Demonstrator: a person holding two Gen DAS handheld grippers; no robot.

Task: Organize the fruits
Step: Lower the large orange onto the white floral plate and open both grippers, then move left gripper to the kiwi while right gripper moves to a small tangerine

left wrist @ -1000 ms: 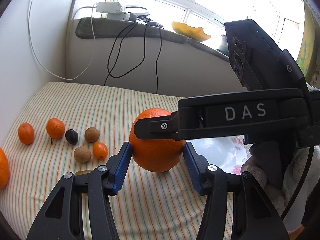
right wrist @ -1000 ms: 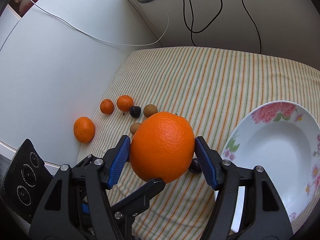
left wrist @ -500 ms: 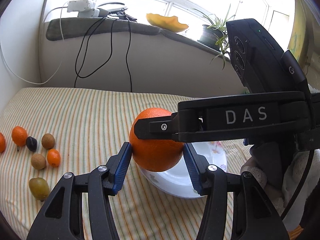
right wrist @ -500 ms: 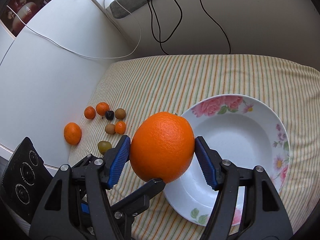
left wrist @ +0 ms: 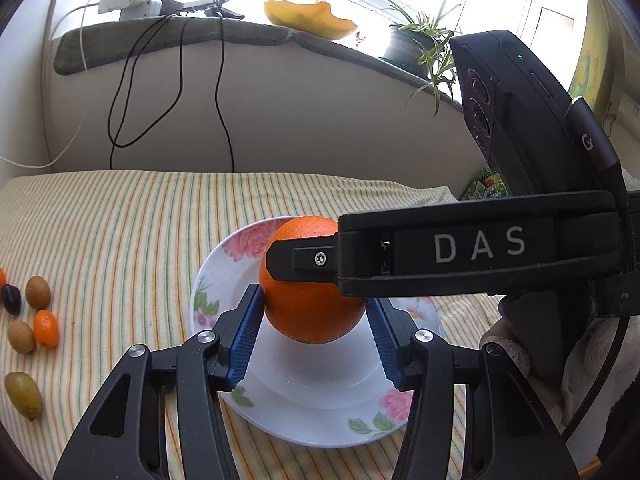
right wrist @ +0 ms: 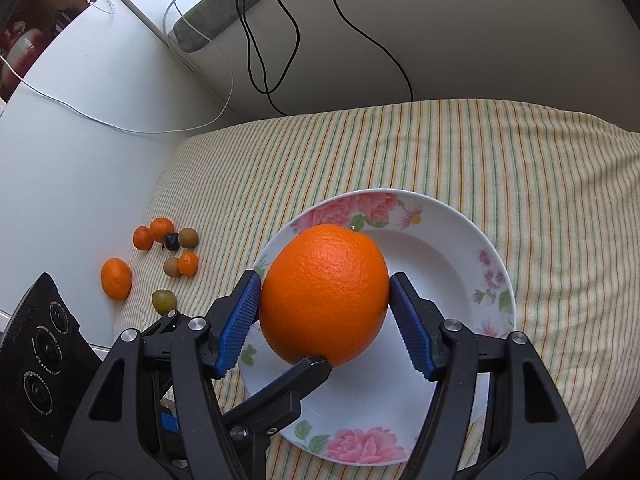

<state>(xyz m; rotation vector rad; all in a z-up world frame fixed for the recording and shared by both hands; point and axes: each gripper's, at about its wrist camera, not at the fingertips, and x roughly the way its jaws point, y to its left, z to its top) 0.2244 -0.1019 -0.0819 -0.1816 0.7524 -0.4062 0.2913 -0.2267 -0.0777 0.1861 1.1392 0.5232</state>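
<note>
Both tongs, right point(right wrist: 325, 314) and left point(left wrist: 316, 334), pinch orange point(right wrist: 325, 294) over empty plate point(right wrist: 460, 256); small fruits point(right wrist: 170, 256) (far left) remain.

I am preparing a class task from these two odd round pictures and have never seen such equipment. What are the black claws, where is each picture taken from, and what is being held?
A person holds two hand-held grippers, each carrying a fisheye camera that looks along its fingers. One picture comes from the left gripper, the other from the right gripper. Both grippers squeeze the same large orange between blue pads, above a white flowered plate. The plate sits on a striped cloth. Several small fruits lie on the cloth, beside the plate.
</note>
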